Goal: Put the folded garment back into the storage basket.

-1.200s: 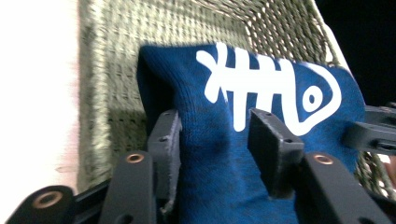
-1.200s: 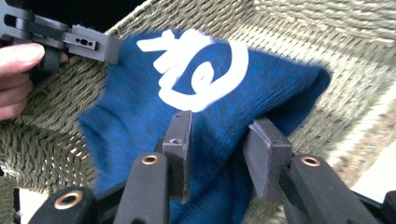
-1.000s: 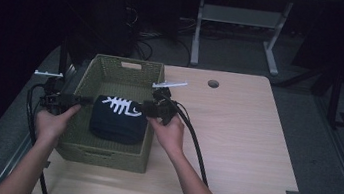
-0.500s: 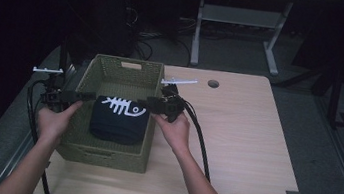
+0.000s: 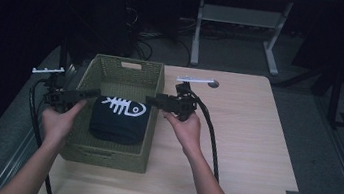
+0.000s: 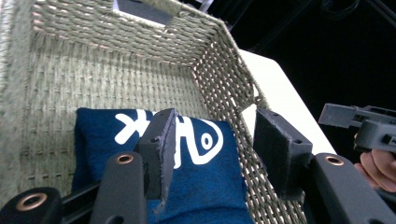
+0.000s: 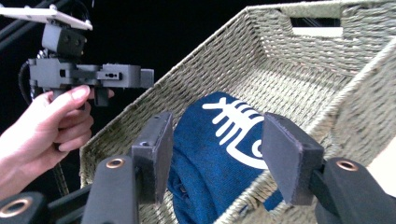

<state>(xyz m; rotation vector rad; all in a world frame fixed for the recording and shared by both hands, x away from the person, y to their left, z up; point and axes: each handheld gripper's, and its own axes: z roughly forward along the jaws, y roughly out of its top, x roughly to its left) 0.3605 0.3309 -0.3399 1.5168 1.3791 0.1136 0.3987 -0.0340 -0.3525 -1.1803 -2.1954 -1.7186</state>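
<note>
A folded navy cloth [image 5: 119, 119] with a white fish-skeleton print is lying inside the olive-green woven basket [image 5: 143, 146], which is sitting on the left part of the pale wooden table [image 5: 248, 152]. The basket is rectangular, its walls tightly plaited, with a slot handle cut into the far wall. The cloth looks soft and thick, rounded at its folded edges, and it is resting on the basket floor toward the near end.

The left gripper [image 5: 90, 94] is hanging over the basket's left rim, its jaws spread and just having been opening, with nothing pinched between them. The right gripper [image 5: 155, 100] is hovering over the basket's right rim, jaws likewise parted after just opening, and bare.

The left gripper view is showing the flat, rough black pads [image 6: 163, 140] above the cloth [image 6: 196, 182] and the basket's right wall [image 6: 224, 84], with the table edge beyond. The right gripper view is looking across the basket [image 7: 224, 70] from the other side, catching the person's left hand [image 7: 51, 126] wrapped around the blocky grey gripper body outside the basket's far wall.
</note>
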